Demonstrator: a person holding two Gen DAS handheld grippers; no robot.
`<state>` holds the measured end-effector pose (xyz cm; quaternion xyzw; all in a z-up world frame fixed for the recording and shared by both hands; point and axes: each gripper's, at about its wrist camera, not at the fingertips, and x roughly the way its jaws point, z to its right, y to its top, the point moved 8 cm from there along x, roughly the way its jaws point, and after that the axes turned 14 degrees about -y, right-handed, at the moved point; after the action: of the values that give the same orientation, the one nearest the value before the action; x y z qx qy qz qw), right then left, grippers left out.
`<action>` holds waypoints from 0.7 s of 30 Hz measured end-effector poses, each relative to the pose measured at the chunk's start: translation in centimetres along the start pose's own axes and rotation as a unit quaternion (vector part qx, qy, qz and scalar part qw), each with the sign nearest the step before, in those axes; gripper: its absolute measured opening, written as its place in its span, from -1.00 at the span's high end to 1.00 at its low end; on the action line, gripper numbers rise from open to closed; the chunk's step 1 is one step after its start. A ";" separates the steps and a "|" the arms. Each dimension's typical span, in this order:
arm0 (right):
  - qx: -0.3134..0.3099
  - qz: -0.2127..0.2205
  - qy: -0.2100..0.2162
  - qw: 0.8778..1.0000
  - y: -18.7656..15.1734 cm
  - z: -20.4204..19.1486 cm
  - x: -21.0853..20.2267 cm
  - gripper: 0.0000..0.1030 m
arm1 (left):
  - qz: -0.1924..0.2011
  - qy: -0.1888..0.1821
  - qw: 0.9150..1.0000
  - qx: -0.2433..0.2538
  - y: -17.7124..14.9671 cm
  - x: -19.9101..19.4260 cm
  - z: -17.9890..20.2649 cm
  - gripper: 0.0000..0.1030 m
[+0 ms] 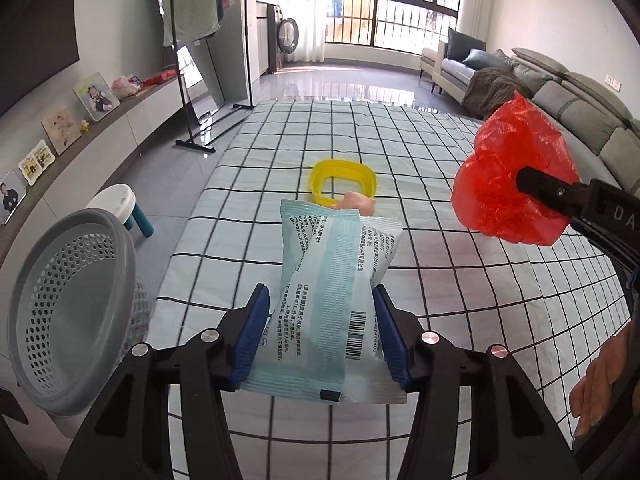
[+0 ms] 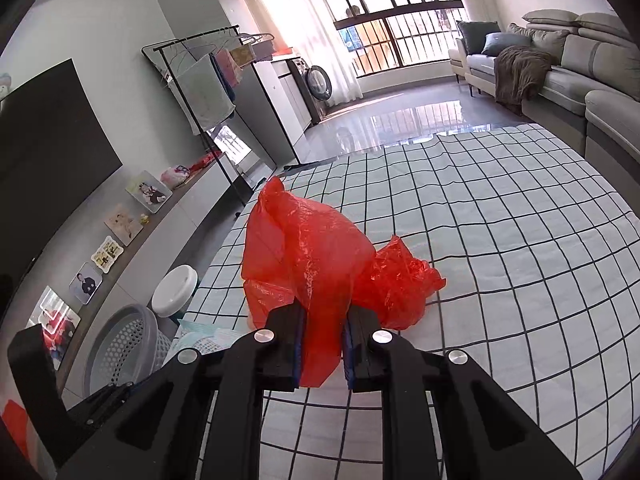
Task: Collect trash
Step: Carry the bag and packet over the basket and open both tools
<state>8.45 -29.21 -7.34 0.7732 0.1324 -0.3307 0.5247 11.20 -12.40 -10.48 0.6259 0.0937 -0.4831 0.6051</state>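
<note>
My left gripper (image 1: 320, 300) is shut on a pale blue-green printed wrapper (image 1: 336, 288) and holds it above the checked bed cover (image 1: 480, 280). My right gripper (image 2: 323, 312) is shut on a crumpled red plastic bag (image 2: 312, 256), also above the cover; it shows at the right of the left wrist view (image 1: 516, 184). A grey perforated basket (image 1: 72, 312) stands on the floor at the left of the bed, also in the right wrist view (image 2: 124, 344). A yellow ring-shaped lid (image 1: 344, 180) and a small peach-coloured object (image 1: 358, 202) lie on the cover beyond the wrapper.
A white stool (image 1: 116, 200) stands by the basket. A low cabinet with photo frames (image 1: 60, 128) runs along the left wall. A clothes rack (image 1: 192, 80) stands past the bed's far left corner. A grey sofa (image 1: 580, 112) is at the right.
</note>
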 end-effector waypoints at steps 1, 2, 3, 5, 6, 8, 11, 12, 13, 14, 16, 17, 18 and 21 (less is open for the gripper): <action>-0.004 0.000 0.002 1.000 -0.2 -0.6 -0.1 0.71 | 0.004 0.003 1.000 -0.002 0.1 -0.6 -0.6 0.00; -0.007 0.001 0.005 1.000 -0.4 -1.2 -0.3 0.71 | 0.008 0.006 1.000 -0.005 0.1 -1.2 -1.1 0.00; -0.010 0.002 0.008 1.000 -0.5 -1.9 -0.4 0.71 | 0.011 0.009 1.000 -0.008 0.2 -1.7 -1.6 0.00; -0.019 0.001 0.015 1.000 -1.0 -3.3 -0.7 0.71 | 0.018 0.016 1.000 -0.012 0.2 -2.9 -2.6 0.00; -0.024 0.000 0.019 1.000 -1.2 -4.1 -0.8 0.71 | 0.022 0.020 0.999 -0.014 0.2 -3.5 -3.1 0.00; -0.034 -0.001 0.026 0.999 -1.7 -5.6 -0.9 0.71 | 0.030 0.031 0.999 -0.015 0.1 -4.8 -4.0 0.00; -0.046 -0.003 0.042 0.998 -2.3 -7.9 -1.1 0.71 | 0.039 0.050 0.998 -0.018 -0.2 -6.2 -5.8 0.00; -0.051 -0.004 0.046 0.998 -2.6 -8.7 -1.1 0.71 | 0.040 0.055 0.997 -0.022 -0.3 -6.6 -6.4 0.00; -0.056 -0.005 0.049 0.997 -2.8 -9.5 -1.1 0.71 | 0.040 0.059 0.997 -0.026 -0.5 -7.0 -7.2 0.00; -0.060 -0.006 0.053 0.997 -3.0 -10.3 -1.1 0.71 | 0.041 0.062 0.997 -0.031 -0.6 -7.3 -7.8 0.00; -0.070 -0.007 0.059 0.996 -3.5 -11.8 -1.1 0.71 | 0.044 0.071 0.996 -0.036 -0.9 -8.2 -9.1 0.00; -0.074 -0.008 0.063 0.995 -3.8 -12.5 -1.1 0.71 | 0.046 0.076 0.995 -0.037 -1.0 -8.6 -9.7 0.00; -0.078 -0.010 0.067 0.995 -4.1 -13.3 -1.0 0.71 | 0.047 0.080 0.995 -0.039 -1.0 -9.0 -10.3 0.00; -0.091 -0.016 0.076 0.993 -4.8 -15.3 -0.8 0.71 | 0.051 0.092 0.993 -0.046 -1.6 -10.2 -12.0 0.00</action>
<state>10.90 -13.34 -6.77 0.7430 0.2135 -0.2662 0.5758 10.73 2.93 -6.64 0.6437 0.1390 -0.3867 0.6456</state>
